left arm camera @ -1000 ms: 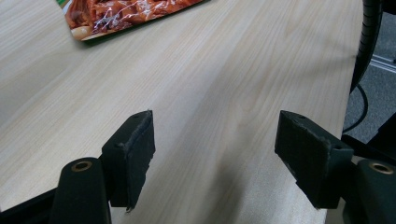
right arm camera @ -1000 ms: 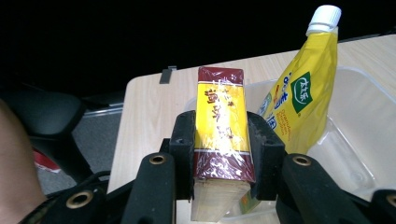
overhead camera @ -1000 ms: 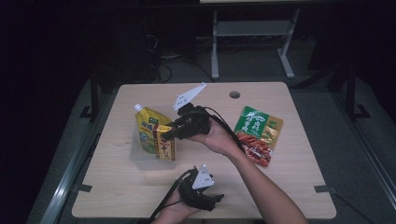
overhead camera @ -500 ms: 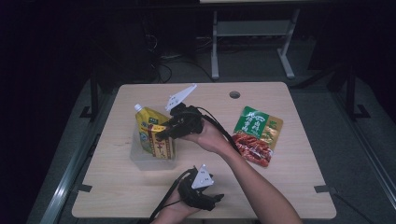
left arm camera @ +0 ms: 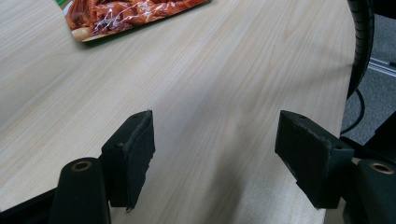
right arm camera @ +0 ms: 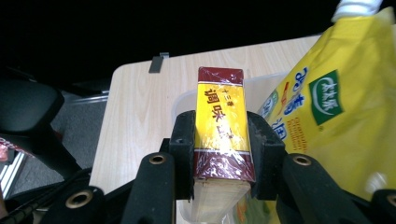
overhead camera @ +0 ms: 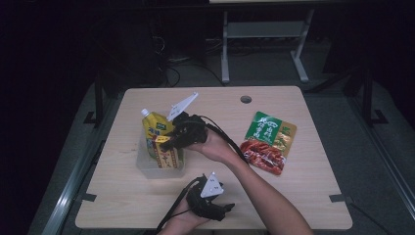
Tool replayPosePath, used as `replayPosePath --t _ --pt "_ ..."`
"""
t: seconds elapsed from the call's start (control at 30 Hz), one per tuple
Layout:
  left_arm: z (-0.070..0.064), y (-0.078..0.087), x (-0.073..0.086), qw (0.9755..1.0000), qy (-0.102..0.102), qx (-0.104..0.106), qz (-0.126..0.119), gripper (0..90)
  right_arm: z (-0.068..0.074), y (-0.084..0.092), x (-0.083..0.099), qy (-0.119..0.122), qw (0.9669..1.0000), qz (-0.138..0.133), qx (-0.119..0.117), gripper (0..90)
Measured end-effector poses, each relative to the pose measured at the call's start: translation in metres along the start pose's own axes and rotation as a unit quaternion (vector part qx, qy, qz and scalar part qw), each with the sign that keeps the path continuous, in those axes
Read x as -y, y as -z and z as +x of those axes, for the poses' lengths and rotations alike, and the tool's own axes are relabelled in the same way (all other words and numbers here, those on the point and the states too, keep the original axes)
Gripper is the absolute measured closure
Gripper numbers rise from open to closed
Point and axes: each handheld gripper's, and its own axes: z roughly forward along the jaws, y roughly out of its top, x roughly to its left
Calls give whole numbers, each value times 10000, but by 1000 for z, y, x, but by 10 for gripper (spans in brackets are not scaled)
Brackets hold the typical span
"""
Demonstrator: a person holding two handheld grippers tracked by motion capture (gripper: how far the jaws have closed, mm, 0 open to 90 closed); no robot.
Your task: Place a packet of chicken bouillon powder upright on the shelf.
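Note:
My right gripper is shut on a yellow and dark red box, holding it over a clear plastic bin at the table's left. A yellow spouted pouch stands in the bin beside the box. The box's lower end reaches down into the bin. My left gripper rests near the table's front edge, open with nothing between its pads. A green and red snack packet lies flat at the right.
The wooden table has a round cable hole at its far edge. A black cable trails from the right gripper across the middle. Dark floor and a grey metal frame lie beyond the table.
My right gripper has carried the box a little to the left and down, further over the bin. The left gripper has stayed in place.

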Motion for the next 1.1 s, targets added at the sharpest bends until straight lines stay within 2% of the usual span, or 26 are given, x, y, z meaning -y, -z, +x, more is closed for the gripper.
replayPosePath --t 0.07,0.23,0.5,0.63,0.87,0.97,1.07,1.1 --pt "0 0 0 10000 51 -6 -65 281 0 -3 1 3 10000 32 0 668" --pt "0 0 0 10000 24 11 -28 281 1 -14 6 7 9998 171 51 665" --pt "0 0 0 9999 81 27 -63 281 -1 -21 15 -108 9998 184 12 657" --pt "0 0 0 9999 75 34 -59 281 2 -26 17 -103 9992 375 27 653" --pt "0 0 0 10000 69 35 -52 281 3 -28 18 -78 9990 440 -1 641" --pt "-1 0 0 10000 39 30 -41 281 2 -25 19 -161 9994 315 -54 661" --pt "-2 -1 0 10000 61 36 -54 281 4 -24 19 -174 9992 351 -51 656" --pt "-1 -1 0 10000 12 45 -23 280 4 -23 19 -149 9993 346 -43 649"
